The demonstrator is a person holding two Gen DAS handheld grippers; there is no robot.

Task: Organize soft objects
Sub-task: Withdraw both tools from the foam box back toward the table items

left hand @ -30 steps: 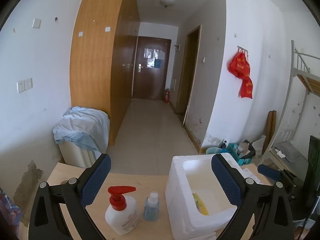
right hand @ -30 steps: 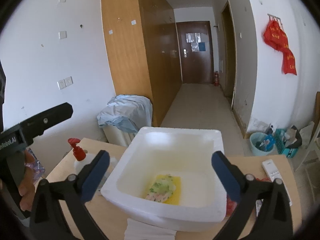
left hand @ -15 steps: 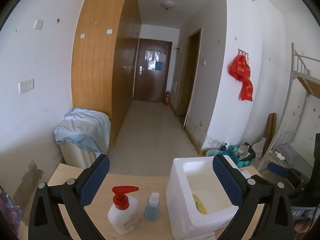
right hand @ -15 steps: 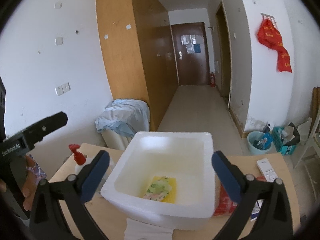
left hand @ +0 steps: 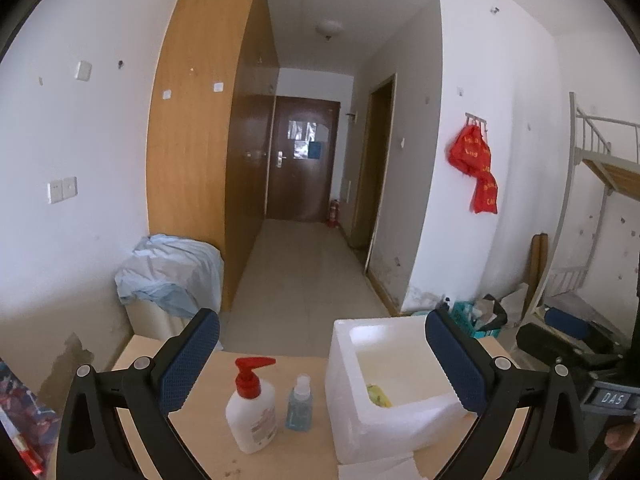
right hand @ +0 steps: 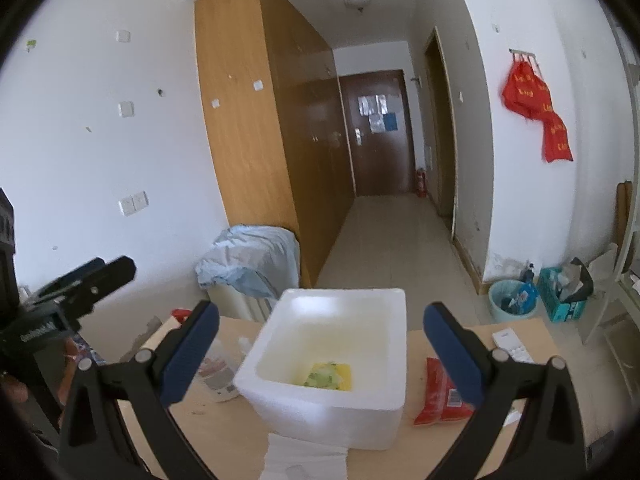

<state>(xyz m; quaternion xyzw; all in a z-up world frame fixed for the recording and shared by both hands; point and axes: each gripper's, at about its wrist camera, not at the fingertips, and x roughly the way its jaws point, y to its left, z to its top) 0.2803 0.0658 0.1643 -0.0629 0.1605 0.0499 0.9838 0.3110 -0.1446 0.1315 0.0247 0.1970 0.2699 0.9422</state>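
Observation:
A white foam box (right hand: 332, 364) stands on the wooden table (right hand: 224, 436); a yellow-green soft packet (right hand: 326, 376) lies on its floor. The box also shows in the left wrist view (left hand: 384, 396), with the packet (left hand: 378, 394) at its bottom. A red soft packet (right hand: 438, 396) lies on the table right of the box. My right gripper (right hand: 320, 352) is open and empty, held above and in front of the box. My left gripper (left hand: 320, 364) is open and empty, above the table left of the box; it shows at the left of the right wrist view (right hand: 80, 284).
A white pump bottle with red top (left hand: 252, 408) and a small blue sanitizer bottle (left hand: 299, 404) stand left of the box. White tissue (right hand: 306, 460) lies at the table's near edge. A remote (right hand: 512, 346) lies at the far right. A cloth-covered bin (right hand: 252, 268) stands behind the table.
Both grippers have pulled back and risen, so the box looks smaller and farther. The red packet and remote have come into the right wrist view. Both stay open.

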